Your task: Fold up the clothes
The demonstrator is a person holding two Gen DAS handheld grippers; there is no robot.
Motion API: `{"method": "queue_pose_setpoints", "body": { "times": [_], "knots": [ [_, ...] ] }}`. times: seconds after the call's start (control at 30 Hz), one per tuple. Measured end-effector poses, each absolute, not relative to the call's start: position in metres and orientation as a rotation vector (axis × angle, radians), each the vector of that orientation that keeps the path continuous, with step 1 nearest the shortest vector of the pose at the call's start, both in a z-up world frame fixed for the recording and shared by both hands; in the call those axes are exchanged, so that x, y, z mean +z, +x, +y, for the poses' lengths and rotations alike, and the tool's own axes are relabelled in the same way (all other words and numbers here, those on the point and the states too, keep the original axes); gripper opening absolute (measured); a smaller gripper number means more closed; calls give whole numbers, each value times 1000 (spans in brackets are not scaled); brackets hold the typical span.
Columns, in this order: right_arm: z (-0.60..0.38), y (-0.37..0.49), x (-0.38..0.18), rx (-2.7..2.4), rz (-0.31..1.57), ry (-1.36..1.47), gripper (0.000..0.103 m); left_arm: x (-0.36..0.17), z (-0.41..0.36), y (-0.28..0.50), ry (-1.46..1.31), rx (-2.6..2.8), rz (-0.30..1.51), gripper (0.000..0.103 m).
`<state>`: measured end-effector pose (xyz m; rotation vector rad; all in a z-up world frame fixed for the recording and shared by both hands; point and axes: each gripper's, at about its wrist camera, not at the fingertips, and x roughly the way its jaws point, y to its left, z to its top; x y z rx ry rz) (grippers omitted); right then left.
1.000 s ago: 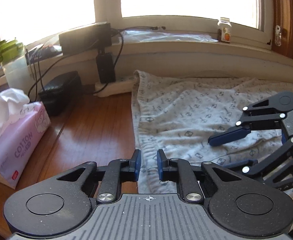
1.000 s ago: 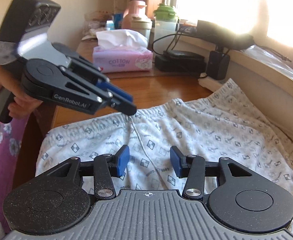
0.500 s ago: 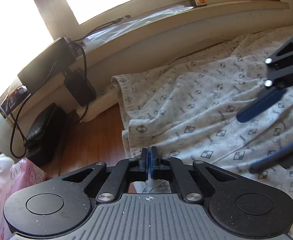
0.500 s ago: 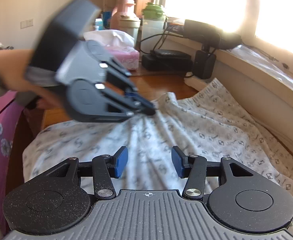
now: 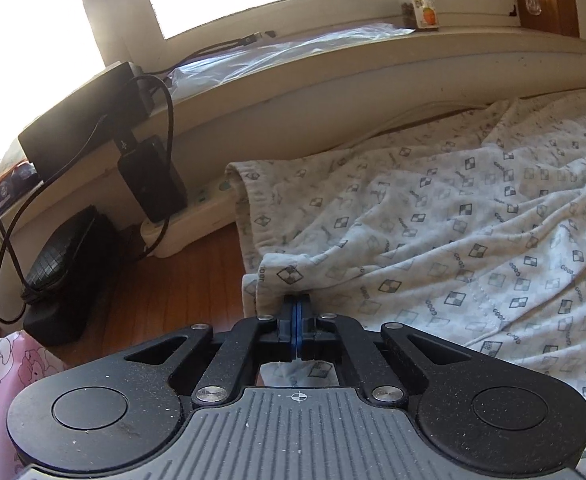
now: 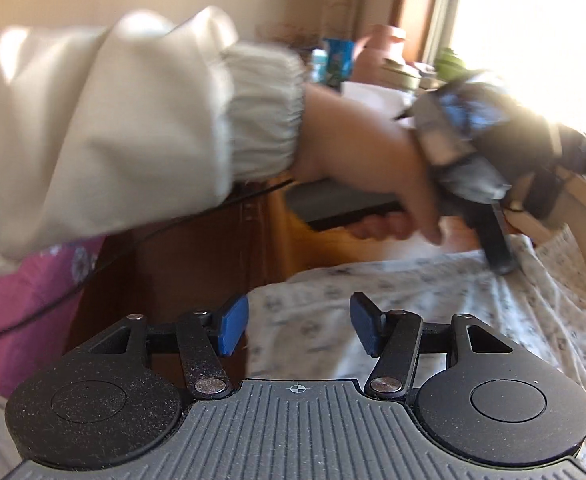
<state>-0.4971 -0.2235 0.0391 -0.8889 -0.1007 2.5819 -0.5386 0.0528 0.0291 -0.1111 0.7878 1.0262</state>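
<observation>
White patterned pants (image 5: 433, 240) lie spread over the wooden desk (image 5: 165, 300), reaching the wall under the window sill. My left gripper (image 5: 297, 316) is shut on a fold of their waistband edge, which is pulled up and carried towards the wall. In the right wrist view, the pants (image 6: 393, 304) fill the lower right. My right gripper (image 6: 299, 328) is open above their near edge with nothing between its blue pads. Blurred, the left gripper (image 6: 497, 256) shows at upper right, held by a hand (image 6: 373, 172) in a white sleeve.
A white power strip (image 5: 189, 224) with a black adapter (image 5: 151, 178) and cables sits against the wall, left of the pants. A black case (image 5: 61, 248) and a pink tissue pack (image 5: 9, 368) stand further left. A small jar (image 5: 419, 2) rests on the window sill.
The left gripper closed on the waistband edge and carried it toward the wall. The person's arm swung across the right wrist view. The right gripper stayed open, and moved toward the pants' near edge.
</observation>
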Motion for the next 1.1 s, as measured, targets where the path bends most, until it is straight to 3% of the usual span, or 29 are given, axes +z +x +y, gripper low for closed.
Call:
{"method": "queue_pose_setpoints", "body": {
  "times": [0.3,0.7,0.8,0.93,1.0,1.03,1.1],
  "knots": [
    [-258,-521,14,2468,-415,-962,57,30,56,-538,-125,1020,793,0],
    [-298,-545,-67,2002,-1143,-1004,65,32,62,-543,-185,996,782,0],
    [-296,-541,-77,1946,-1210,-999,63,33,62,-543,-184,994,786,0],
    [-288,-537,-65,2006,-1128,-970,43,33,61,-541,-167,997,797,0],
    [-282,-532,-44,2113,-990,-945,32,33,60,-540,-166,1001,801,0],
    [-278,-529,-33,2169,-913,-930,7,33,61,-539,-167,1002,802,0],
    [-271,-522,-11,2266,-778,-904,5,34,58,-540,-169,994,816,0]
  ]
}}
